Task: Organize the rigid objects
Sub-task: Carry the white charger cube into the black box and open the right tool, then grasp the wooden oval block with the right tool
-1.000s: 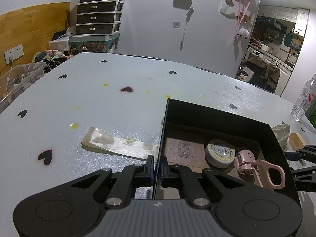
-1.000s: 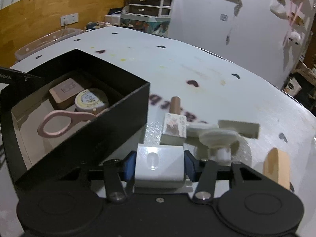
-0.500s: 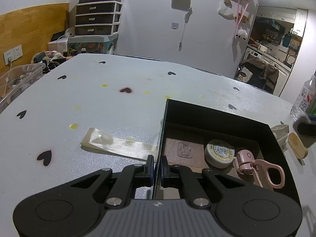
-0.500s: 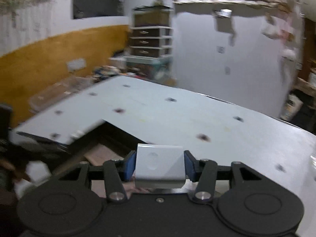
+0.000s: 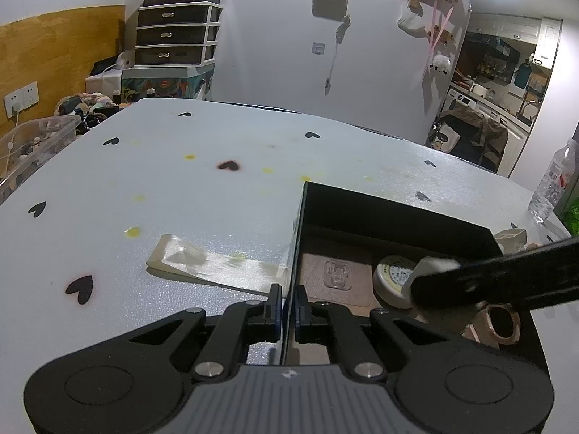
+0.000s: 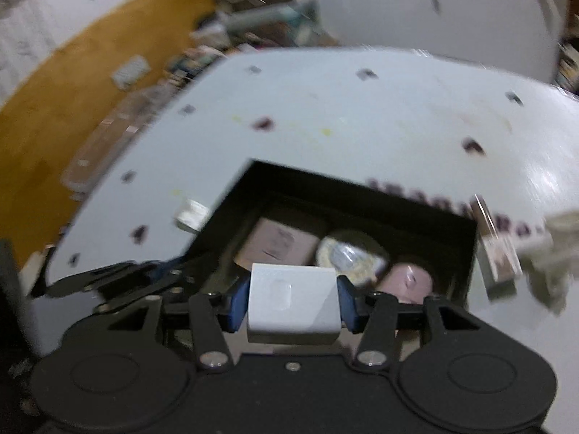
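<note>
Tongs on our right [image 6: 293,305], pinching the white block [image 6: 292,303], have swung above the black box [image 6: 362,195], ready to drop, while our left tongs [image 5: 286,307] clamp its wall.

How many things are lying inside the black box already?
3 in the black box: a brown pad at left, a round tin in the middle, a pink tool at right. More may be hidden.
</note>
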`<state>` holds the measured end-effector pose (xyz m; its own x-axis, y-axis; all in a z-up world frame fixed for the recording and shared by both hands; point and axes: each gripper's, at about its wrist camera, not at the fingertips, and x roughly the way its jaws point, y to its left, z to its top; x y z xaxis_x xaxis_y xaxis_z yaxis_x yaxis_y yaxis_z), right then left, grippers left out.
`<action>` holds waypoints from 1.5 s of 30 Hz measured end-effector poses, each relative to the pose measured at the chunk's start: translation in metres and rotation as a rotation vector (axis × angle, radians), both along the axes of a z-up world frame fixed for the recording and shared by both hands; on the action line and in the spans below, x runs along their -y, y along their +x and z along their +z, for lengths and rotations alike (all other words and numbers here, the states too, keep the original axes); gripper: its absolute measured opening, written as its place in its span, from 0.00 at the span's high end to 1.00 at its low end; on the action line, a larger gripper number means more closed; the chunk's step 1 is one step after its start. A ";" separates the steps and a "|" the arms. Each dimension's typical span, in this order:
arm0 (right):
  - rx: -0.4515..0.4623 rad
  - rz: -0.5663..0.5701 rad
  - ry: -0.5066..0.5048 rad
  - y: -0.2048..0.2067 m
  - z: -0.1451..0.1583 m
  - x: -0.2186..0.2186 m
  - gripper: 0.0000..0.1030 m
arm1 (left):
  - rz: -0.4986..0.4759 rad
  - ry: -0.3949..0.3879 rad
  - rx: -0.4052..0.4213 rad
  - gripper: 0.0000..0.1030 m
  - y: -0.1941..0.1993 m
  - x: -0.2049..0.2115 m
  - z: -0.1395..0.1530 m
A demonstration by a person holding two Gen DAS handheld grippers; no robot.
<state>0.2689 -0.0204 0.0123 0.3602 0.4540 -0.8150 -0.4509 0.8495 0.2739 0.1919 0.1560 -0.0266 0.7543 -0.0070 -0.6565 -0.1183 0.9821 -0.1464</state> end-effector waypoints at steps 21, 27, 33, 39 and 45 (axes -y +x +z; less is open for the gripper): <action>-0.005 -0.143 -0.042 0.000 0.012 0.000 0.22 | -0.005 -0.014 0.005 0.94 0.001 -0.003 -0.001; 0.020 -0.144 -0.007 -0.007 0.022 0.011 0.16 | -0.004 -0.011 0.003 0.94 0.001 -0.003 -0.002; 0.073 -0.145 0.027 -0.018 0.034 0.026 0.12 | -0.001 -0.005 0.000 0.94 0.002 -0.001 -0.002; 0.137 -0.168 0.066 -0.028 0.049 0.051 0.08 | 0.004 0.004 -0.003 0.94 0.001 0.001 -0.001; 0.188 -0.202 0.107 -0.038 0.057 0.084 0.02 | 0.010 0.013 -0.006 0.94 0.001 0.003 0.000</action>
